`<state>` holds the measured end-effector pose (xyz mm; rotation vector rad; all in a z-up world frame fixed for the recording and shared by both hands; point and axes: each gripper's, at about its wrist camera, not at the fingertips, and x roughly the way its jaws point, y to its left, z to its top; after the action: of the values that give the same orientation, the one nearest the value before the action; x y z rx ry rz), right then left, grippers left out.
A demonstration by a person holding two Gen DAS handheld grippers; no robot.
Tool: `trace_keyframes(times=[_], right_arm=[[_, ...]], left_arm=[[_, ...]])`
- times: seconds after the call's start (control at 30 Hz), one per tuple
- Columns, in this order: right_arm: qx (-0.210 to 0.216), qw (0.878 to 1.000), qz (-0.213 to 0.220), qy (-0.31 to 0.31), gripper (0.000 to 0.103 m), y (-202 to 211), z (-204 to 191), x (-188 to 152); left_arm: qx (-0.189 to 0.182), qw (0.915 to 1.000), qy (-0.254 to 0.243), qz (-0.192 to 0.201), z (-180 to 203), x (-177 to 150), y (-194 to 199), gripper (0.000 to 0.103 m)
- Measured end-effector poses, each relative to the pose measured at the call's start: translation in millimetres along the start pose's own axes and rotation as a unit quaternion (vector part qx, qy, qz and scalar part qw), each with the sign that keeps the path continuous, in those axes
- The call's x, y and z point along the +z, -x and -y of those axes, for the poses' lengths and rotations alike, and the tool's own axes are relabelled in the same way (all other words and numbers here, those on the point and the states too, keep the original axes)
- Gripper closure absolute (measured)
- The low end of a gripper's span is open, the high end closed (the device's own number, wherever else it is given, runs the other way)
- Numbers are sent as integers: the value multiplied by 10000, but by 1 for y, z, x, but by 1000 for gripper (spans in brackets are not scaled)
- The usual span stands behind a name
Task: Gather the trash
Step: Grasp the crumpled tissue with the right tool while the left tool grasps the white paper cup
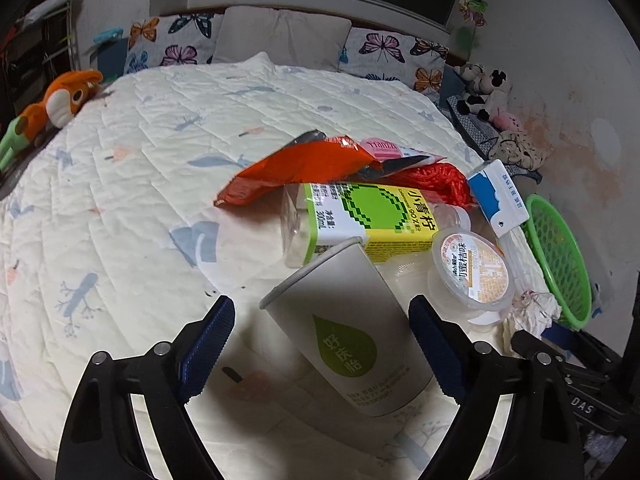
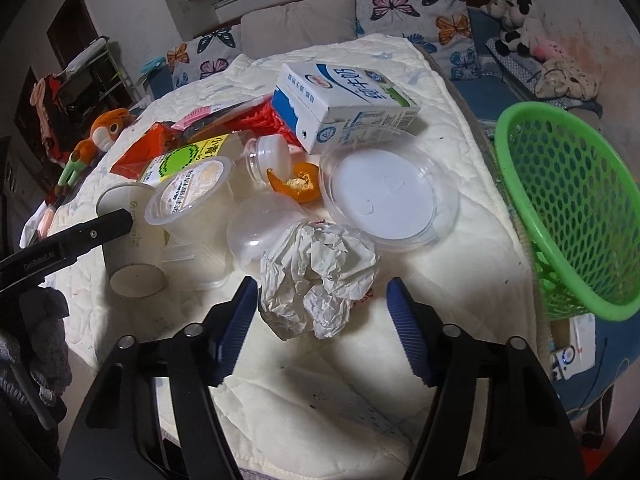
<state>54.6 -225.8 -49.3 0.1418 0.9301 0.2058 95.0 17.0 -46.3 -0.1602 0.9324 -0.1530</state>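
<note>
Trash lies in a heap on a quilted bed. My left gripper (image 1: pixel 322 344) is open around a grey paper cup (image 1: pixel 344 332) lying on its side; the jaws stand apart from it. The cup also shows in the right wrist view (image 2: pixel 128 248). My right gripper (image 2: pixel 322 320) is open with a crumpled white paper ball (image 2: pixel 316 276) between its fingers, untouched. A green mesh basket (image 2: pixel 568 216) stands at the bed's right edge and also shows in the left wrist view (image 1: pixel 560 256).
Further trash: a green drink bottle (image 1: pixel 368 216), an orange wrapper (image 1: pixel 288 168), a jelly cup (image 1: pixel 474 268), a milk carton (image 2: pixel 344 100), a clear round lid (image 2: pixel 388 192), a small clear dome (image 2: pixel 264 232), orange peel (image 2: pixel 296 184). Pillows and plush toys line the far side.
</note>
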Motion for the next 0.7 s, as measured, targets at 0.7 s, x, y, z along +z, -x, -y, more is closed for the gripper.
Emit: trace_keyframes(times=[0.7], right_arm=[[325, 9990, 278, 87, 52, 25, -6, -4]], left_arm=[[-859, 9943, 466, -426, -2, -4, -13, 39]])
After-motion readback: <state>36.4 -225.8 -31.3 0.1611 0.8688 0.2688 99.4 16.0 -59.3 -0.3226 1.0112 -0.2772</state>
